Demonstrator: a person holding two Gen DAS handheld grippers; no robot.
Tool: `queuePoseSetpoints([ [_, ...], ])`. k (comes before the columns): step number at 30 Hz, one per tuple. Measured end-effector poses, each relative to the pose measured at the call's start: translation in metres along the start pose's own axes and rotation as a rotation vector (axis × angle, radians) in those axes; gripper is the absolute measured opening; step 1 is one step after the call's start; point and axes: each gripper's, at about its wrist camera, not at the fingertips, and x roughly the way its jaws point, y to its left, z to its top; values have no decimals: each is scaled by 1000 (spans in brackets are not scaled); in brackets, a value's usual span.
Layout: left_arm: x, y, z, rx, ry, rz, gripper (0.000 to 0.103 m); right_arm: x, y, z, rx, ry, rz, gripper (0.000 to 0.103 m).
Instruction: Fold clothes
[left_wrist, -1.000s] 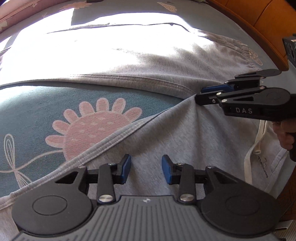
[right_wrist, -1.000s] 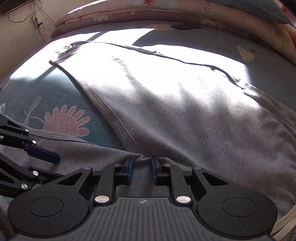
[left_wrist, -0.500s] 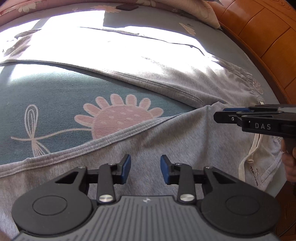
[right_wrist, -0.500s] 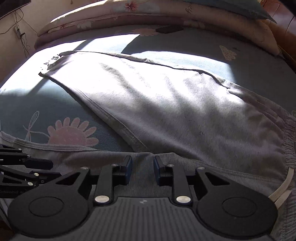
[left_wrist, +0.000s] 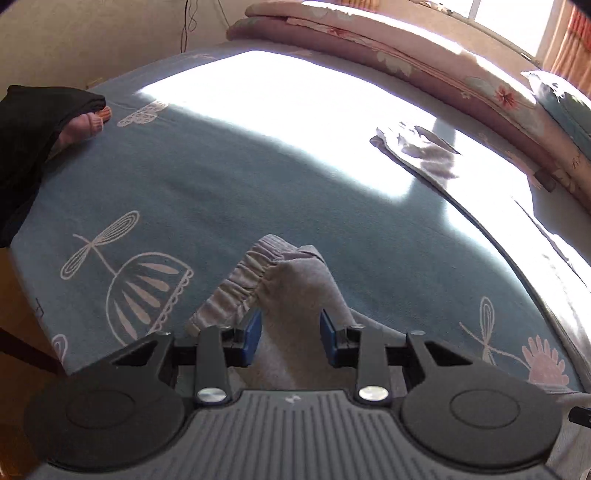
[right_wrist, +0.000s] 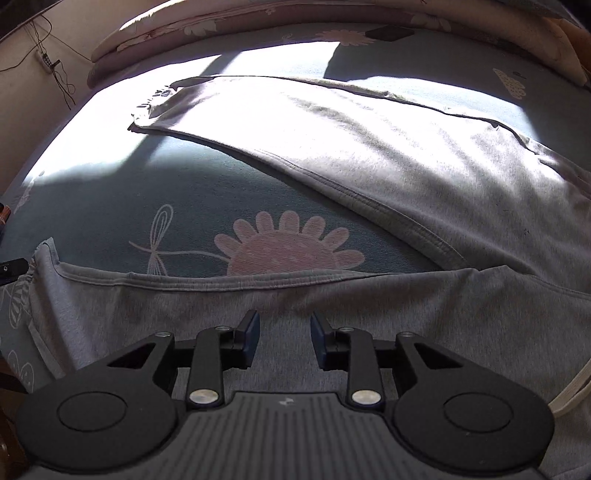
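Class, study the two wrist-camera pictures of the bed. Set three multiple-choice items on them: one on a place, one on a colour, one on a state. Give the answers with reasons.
1. The pink flower print shows
A. between the two legs of the grey trousers
B. on a pillow
C. on the wall

2. The pads of the left gripper are
A. red
B. blue
C. white

3. The grey trousers are
A. rolled into a ball
B. hanging from a hook
C. spread on the bed with the legs apart

Answers:
1 A: in the right wrist view, bare sheet with the flower shows in the wedge between the two legs.
2 B: both pads show blue against the black fingers.
3 C: the right wrist view shows both legs laid out, diverging.
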Motion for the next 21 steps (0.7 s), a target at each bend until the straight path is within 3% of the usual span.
queuePoseSetpoints([
  [4,31,58,-8,-269,90,34,32,12,27,6,-39,23,24,40],
  [8,56,72,-13,-356,107,-11,32,18,48,12,-68,27,47,40],
  [11,65,65,-10,-323,83,-23,37,21,59,17,-87,25,47,40],
  [16,71,33,-6,-128,81,54,45,28,68,19,-92,33,46,43],
  [19,68,28,-3,-99,92,55,28,33,74,17,-94,43,46,43],
  [21,63,29,-1,-103,99,53,24,33,78,17,-102,44,55,43],
])
